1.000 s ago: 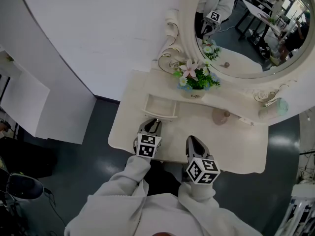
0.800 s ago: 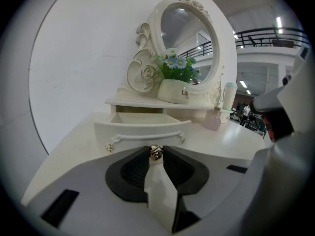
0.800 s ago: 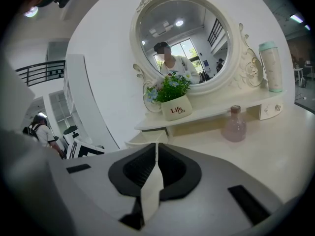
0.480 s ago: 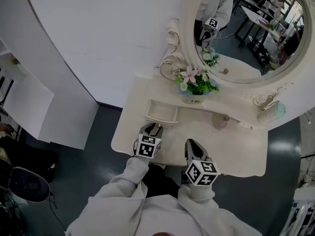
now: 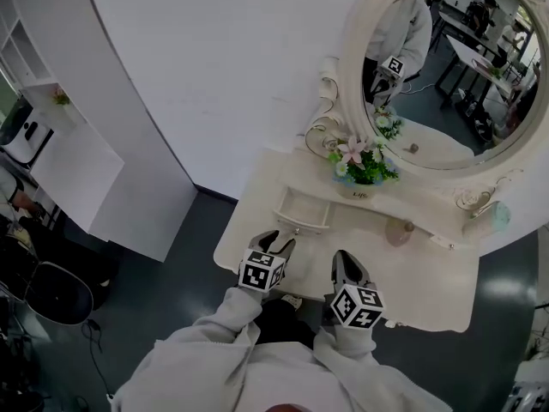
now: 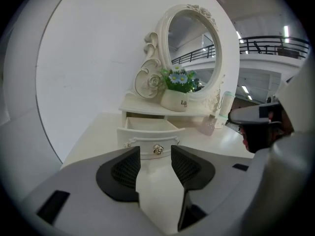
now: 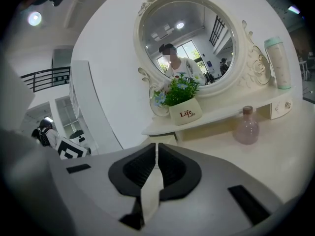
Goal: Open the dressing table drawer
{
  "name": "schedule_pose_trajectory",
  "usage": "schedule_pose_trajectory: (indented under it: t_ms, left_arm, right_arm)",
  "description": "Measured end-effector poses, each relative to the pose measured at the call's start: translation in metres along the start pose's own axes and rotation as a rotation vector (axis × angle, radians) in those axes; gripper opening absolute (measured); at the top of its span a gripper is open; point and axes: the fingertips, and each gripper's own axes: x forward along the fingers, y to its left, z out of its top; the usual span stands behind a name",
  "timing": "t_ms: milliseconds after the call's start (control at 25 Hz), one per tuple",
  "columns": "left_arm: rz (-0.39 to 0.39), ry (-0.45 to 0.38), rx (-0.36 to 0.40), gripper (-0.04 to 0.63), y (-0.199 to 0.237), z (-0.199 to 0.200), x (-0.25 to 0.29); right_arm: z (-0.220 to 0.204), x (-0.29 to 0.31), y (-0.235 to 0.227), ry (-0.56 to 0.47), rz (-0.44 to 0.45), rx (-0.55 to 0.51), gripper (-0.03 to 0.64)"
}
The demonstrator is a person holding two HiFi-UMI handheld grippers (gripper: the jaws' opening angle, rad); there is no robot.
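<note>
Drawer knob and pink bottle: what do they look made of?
Drawer knob: probably polished metal, being silvery with bright glints. Pink bottle: likely tinted glass or clear plastic, since it is translucent and smooth; the look leaves it open.

A: Head view: high above, looking steeply down on the dressing table (image 5: pixel 429 273).
B: Gripper views?
A: Both low, close to it, facing the mirror (image 6: pixel 192 48); left one from further left. All three share the mirror and the flower pot (image 7: pixel 185 114).
</note>
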Motion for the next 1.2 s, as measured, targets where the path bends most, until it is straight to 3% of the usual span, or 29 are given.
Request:
schedule_pose_trajectory:
  t_ms: [200, 400, 560, 760, 1200]
  left_arm:
    - [-0.022, -0.067, -0.033, 0.206, -0.008, 0.015, -0.034]
    - [-0.087, -0.21, -0.02, 0.152, -0.024, 0.052, -0.071]
    - [-0.073, -0.34, 0.017, 0.067, -0.028, 0.089, -0.101]
    - [-0.026, -0.466, 0.08, 0.02, -0.028, 0.124, -0.128]
    - [-0.013, -0.459, 0.079, 0.015, -0.028, 0.114, -0.119]
  right_arm:
    - [0.002, 0.001, 0.004, -0.008, 0.001, -0.115, 0.041]
    - [0.018, 0.0, 0.011, -0.031, 0.024, -0.202, 0.041]
    - [0.036, -0.002, 0.018, -0.052, 0.057, -0.235, 0.04]
    - [0.066, -0.008, 0.035, -0.105, 0.12, -0.254, 0.041]
    - [0.083, -0.014, 0.039, -0.129, 0.164, -0.305, 0.035]
